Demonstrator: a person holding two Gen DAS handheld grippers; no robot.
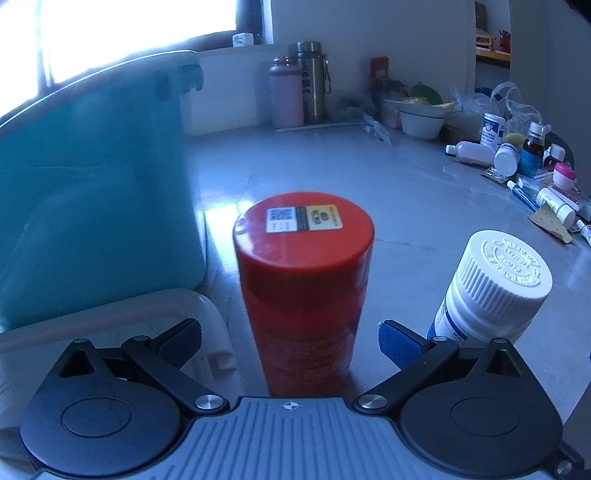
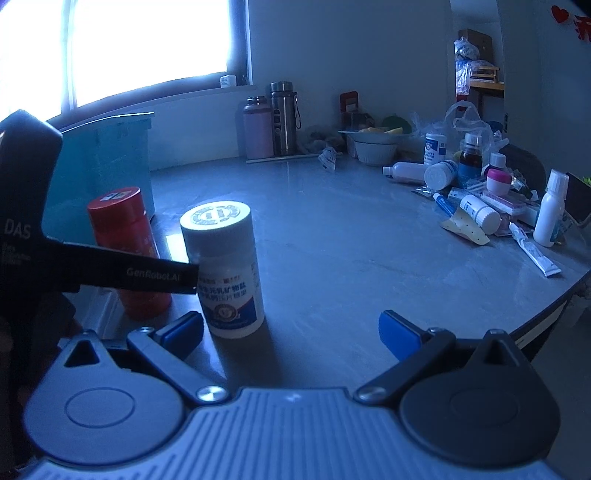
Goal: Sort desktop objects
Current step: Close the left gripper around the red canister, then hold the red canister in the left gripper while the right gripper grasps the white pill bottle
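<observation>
Ahead of the left gripper (image 1: 290, 341) the red canister (image 1: 303, 280) fills the gap between its spread jaws; a teal bin (image 1: 92, 192) walls the left, a white bottle (image 1: 487, 291) crowds the right. Beyond, bare tabletop (image 1: 369, 192) lies open up to the clutter (image 1: 532, 173) far right.

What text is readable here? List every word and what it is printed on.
"GenRobot.AI": on the left gripper's finger.
"DAS": on its black body.
Red canister lid sticker: blurred.
White bottle label and embossed cap: unreadable.
Red wall cutouts: cropped.
</observation>
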